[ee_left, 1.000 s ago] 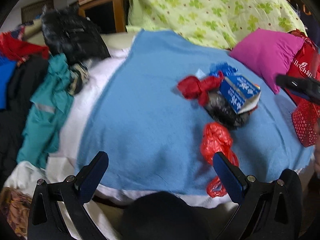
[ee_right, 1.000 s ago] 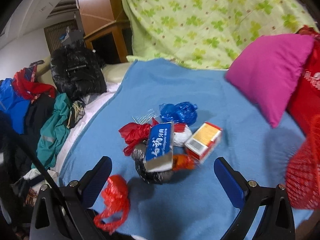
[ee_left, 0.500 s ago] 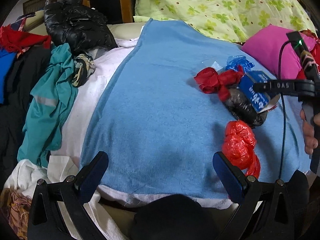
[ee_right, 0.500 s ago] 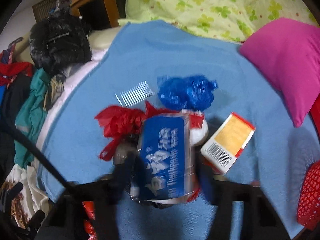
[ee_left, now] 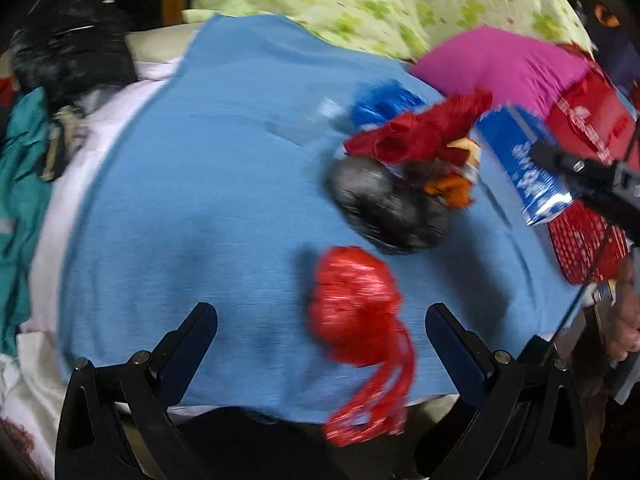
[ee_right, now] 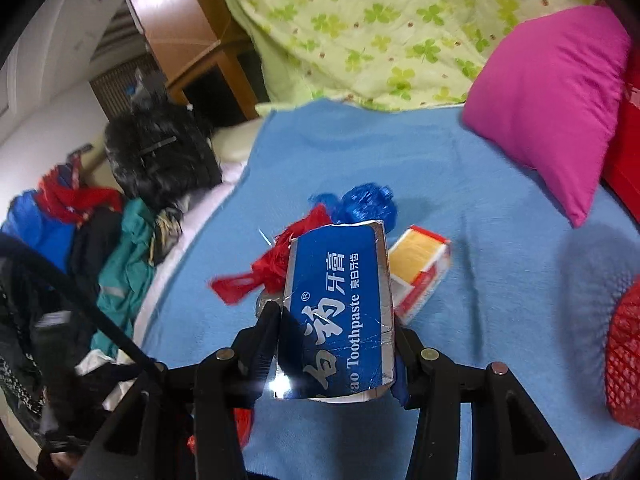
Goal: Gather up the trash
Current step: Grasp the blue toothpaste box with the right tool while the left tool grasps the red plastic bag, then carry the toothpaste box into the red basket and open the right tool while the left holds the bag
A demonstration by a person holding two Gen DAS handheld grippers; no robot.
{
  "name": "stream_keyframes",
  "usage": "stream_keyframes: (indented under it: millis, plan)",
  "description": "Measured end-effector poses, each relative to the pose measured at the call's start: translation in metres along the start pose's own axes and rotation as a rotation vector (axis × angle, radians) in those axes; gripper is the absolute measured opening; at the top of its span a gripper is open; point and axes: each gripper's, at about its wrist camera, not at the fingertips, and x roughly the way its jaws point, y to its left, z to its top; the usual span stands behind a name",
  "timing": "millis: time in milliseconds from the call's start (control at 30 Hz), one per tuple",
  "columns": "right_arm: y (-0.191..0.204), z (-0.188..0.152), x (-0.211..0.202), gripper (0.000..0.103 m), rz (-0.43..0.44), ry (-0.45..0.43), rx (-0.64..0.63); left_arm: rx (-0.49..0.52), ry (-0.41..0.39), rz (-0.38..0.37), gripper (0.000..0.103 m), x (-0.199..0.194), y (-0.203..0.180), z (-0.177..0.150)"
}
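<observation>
My right gripper [ee_right: 336,344] is shut on a blue toothpaste box [ee_right: 340,312] and holds it above the blue blanket [ee_right: 460,208]. The box also shows in the left wrist view [ee_left: 524,160]. Beneath it lie a dark red bag [ee_right: 276,260], a blue bag [ee_right: 368,204] and a yellow and red box [ee_right: 420,268]. My left gripper [ee_left: 320,348] is open, with a bright red plastic bag [ee_left: 352,312] lying between its fingers on the blanket. A black bag [ee_left: 384,208] and the dark red bag [ee_left: 416,132] lie just beyond.
A magenta pillow [ee_right: 560,100] and a green clover quilt [ee_right: 400,28] lie at the back. Clothes [ee_right: 120,248] are piled along the left edge. A red mesh basket [ee_right: 624,360] sits at the right, also in the left wrist view [ee_left: 588,244].
My right gripper closed on the toothpaste box and lifted it off the pile. My left gripper moved right and forward, so the bright red bag now lies between its fingers.
</observation>
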Motion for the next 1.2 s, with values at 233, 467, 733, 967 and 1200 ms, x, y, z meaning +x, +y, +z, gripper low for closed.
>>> stream_keyframes:
  millis: [233, 467, 733, 967, 1200]
  plan:
    - [-0.026, -0.016, -0.049, 0.049, 0.027, -0.091, 0.043, 0.017, 0.089, -0.015, 0.051, 0.041, -0.015, -0.004]
    - [-0.070, -0.036, -0.023, 0.032, -0.132, 0.035, 0.112, 0.021, 0.039, -0.009, 0.048, 0.033, -0.017, 0.001]
    - [-0.081, -0.050, -0.027, 0.035, -0.116, 0.012, 0.088, 0.028, -0.008, -0.007, 0.048, 0.013, -0.026, -0.009]
    - [-0.091, -0.070, -0.034, 0.072, -0.077, 0.011, 0.130, 0.053, -0.066, 0.000, 0.048, -0.003, -0.035, -0.005]
    - [-0.076, -0.076, -0.035, 0.056, -0.021, 0.083, 0.121, 0.066, -0.107, 0.009, 0.048, -0.022, -0.038, -0.005]
